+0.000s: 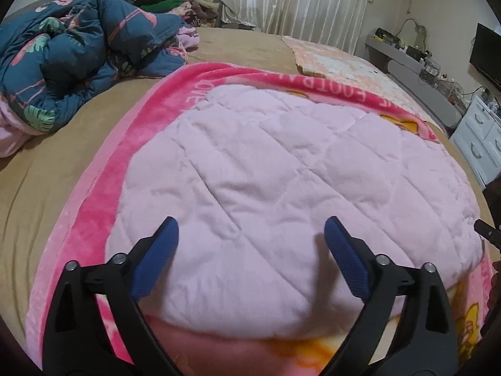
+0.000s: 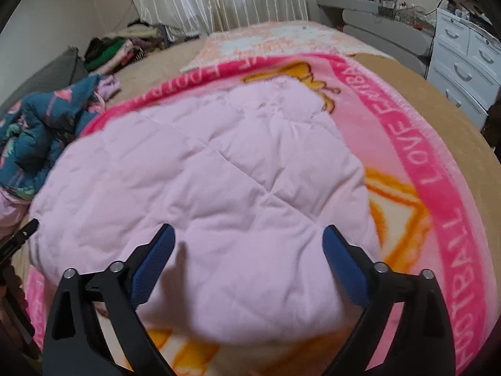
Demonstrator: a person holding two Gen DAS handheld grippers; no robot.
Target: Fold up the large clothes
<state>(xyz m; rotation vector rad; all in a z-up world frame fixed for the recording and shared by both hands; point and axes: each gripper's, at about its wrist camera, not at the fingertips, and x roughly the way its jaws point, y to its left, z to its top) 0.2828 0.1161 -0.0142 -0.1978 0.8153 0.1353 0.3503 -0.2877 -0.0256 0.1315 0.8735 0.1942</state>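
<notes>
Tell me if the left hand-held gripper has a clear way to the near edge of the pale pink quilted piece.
Probably yes. The left hand-held gripper stands open right above the pale pink quilted piece, nothing between its fingers, and the near edge lies bare on the bright pink blanket.

Black fingers (image 1: 404, 307) w/ blue, seemingly ribbed pads (image 1: 155, 260).

Pale pink quilted piece (image 1: 281, 169) spread flat on a bright pink fleece blanket (image 1: 103, 185), over a tan bed (image 1: 47, 156). Just above its near edge, left gripper (image 1: 251, 227) with blue pads (image 1: 155, 258) spread wide, nothing between them. Beyond the quilted piece to the left, a crumpled navy floral duvet (image 1: 78, 50); beyond it to the right, white drawers (image 1: 482, 131)
</notes>
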